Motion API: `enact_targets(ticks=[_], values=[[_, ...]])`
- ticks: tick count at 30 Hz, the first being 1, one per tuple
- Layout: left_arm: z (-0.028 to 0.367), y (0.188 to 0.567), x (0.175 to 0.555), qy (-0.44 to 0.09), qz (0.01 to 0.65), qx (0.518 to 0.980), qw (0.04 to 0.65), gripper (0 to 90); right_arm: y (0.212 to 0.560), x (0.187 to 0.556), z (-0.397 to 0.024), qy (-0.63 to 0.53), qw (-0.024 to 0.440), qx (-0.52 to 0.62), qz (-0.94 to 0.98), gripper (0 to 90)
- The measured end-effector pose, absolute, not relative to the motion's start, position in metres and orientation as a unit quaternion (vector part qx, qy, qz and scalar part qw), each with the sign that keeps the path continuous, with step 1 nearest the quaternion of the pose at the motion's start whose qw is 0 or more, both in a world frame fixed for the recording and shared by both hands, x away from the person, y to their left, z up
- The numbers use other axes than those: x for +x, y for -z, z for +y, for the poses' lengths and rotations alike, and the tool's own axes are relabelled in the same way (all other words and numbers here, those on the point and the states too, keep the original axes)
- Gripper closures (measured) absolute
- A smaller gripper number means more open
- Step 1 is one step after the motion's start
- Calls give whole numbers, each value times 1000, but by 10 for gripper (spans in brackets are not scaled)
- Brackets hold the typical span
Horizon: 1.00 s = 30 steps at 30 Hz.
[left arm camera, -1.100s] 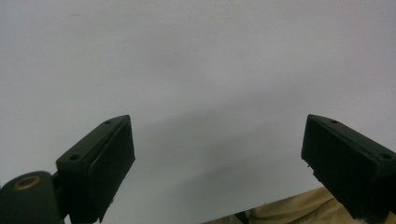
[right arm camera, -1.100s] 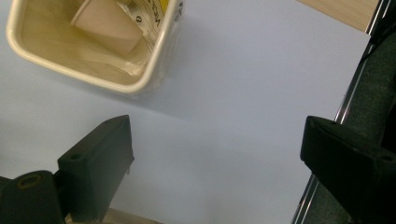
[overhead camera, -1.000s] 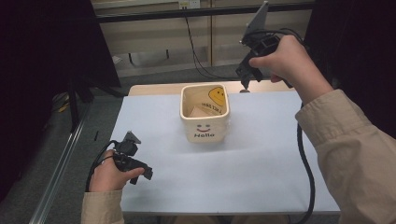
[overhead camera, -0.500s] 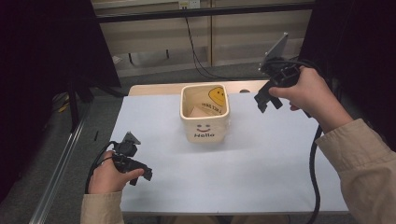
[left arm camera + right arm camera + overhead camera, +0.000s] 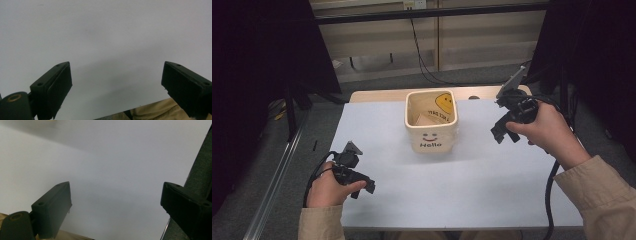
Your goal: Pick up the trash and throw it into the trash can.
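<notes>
With both jaws spread and empty, left gripper (image 5: 362,186) rests low, right gripper (image 5: 504,131) hovers beside Hello box (image 5: 431,125); likely between steps, next target unclear.

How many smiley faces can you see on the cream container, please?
2. One small smiley is on the outer front wall of the container, above the word Hello. One yellow smiley is on the inside of the back wall. Other sides are hidden.
</notes>
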<state>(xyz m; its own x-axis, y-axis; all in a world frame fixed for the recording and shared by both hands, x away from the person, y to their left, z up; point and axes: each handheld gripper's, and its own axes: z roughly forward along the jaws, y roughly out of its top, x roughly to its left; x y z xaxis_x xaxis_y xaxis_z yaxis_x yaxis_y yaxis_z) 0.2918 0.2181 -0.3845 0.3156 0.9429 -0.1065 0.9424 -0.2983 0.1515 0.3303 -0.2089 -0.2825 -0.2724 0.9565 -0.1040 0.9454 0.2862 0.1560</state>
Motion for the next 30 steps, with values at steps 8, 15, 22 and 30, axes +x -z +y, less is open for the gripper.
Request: enact_targets(ticks=[8, 15, 22, 30], values=[[218, 383, 293, -6, 581, 809, 90, 94, 310, 316, -226, -18, 87, 608, 789, 94], [217, 384, 293, -3, 581, 809, 89, 94, 331, 305, -240, -28, 77, 615, 785, 95], [216, 384, 293, -5, 584, 807, 89, 94, 349, 295, -254, -17, 70, 636, 769, 95], [214, 386, 294, 0, 584, 808, 84, 94, 376, 284, -271, -13, 44, 652, 756, 96]])
